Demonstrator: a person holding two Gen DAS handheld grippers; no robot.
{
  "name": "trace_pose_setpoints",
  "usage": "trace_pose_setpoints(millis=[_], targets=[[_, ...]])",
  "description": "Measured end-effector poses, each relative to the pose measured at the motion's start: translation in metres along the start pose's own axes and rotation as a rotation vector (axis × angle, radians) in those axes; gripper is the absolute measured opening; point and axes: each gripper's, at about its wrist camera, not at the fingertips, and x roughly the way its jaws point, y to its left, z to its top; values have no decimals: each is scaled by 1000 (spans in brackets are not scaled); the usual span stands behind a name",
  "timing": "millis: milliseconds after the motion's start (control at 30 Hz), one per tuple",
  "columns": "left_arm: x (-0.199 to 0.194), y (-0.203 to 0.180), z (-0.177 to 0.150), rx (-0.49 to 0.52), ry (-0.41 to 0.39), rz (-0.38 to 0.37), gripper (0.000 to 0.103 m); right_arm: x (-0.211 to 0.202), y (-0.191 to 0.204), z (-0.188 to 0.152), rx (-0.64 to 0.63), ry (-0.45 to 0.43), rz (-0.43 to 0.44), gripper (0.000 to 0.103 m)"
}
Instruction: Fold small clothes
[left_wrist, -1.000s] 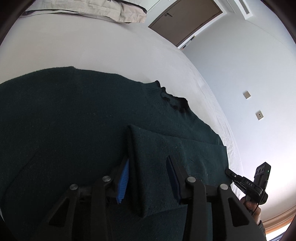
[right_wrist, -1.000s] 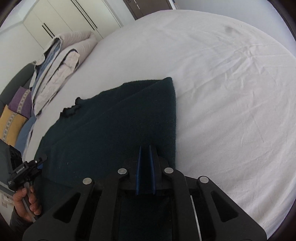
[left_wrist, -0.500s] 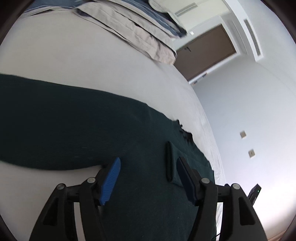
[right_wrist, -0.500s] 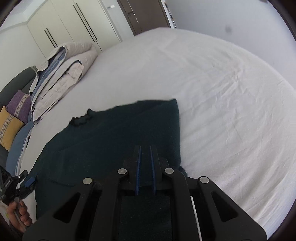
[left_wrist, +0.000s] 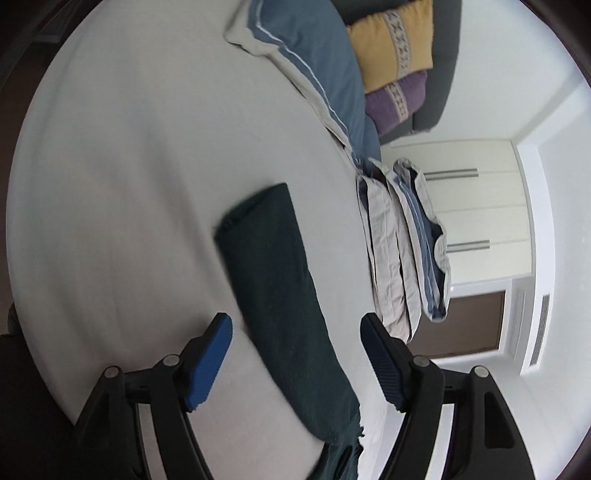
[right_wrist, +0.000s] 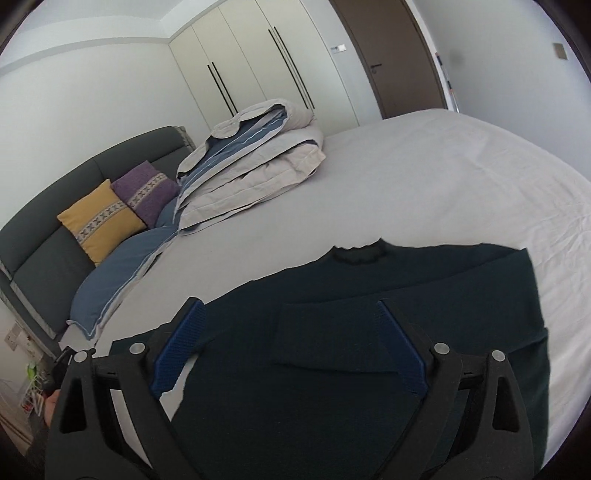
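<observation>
Now both your tongs are spread wide over the dark green sweater (right_wrist: 369, 332) on the bed (right_wrist: 461, 177), gripping nothing.

Your right tongs (right_wrist: 291, 345) hover above the sweater's chest, blue pads apart, with one sleeve (right_wrist: 332, 339) folded across the body between the fingers and the collar (right_wrist: 358, 254) pointing away from you. Your left tongs (left_wrist: 295, 363) are likewise released, and between their fingers the other sleeve (left_wrist: 273, 280) stretches out long and flat on the white sheet, its cuff at the far end. Beyond the sweater a folded duvet (right_wrist: 255, 166) sits on the bed, just beside a blue pillow (right_wrist: 122, 269). A yellow cushion (right_wrist: 99, 218) and a purple cushion (right_wrist: 144, 192) lean on the grey headboard (right_wrist: 48, 221), touching each other. No container shows in either view.
</observation>
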Motion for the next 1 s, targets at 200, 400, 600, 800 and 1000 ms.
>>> trace_pose_setpoints(millis=[200, 400, 600, 800, 1000], targets=[[16, 14, 19, -126, -94, -7, 73, 10, 2, -12, 133, 66, 66, 84], [50, -20, 25, -29, -38, -4, 47, 23, -14, -19, 230, 87, 61, 69], [73, -89, -20, 283, 61, 18, 8, 38, -31, -25, 260, 122, 55, 62], [92, -179, -166, 873, 232, -25, 9, 65, -44, -30, 298, 198, 56, 50], [102, -176, -305, 1285, 331, -8, 8, 117, -41, -31, 341, 362, 165, 51]])
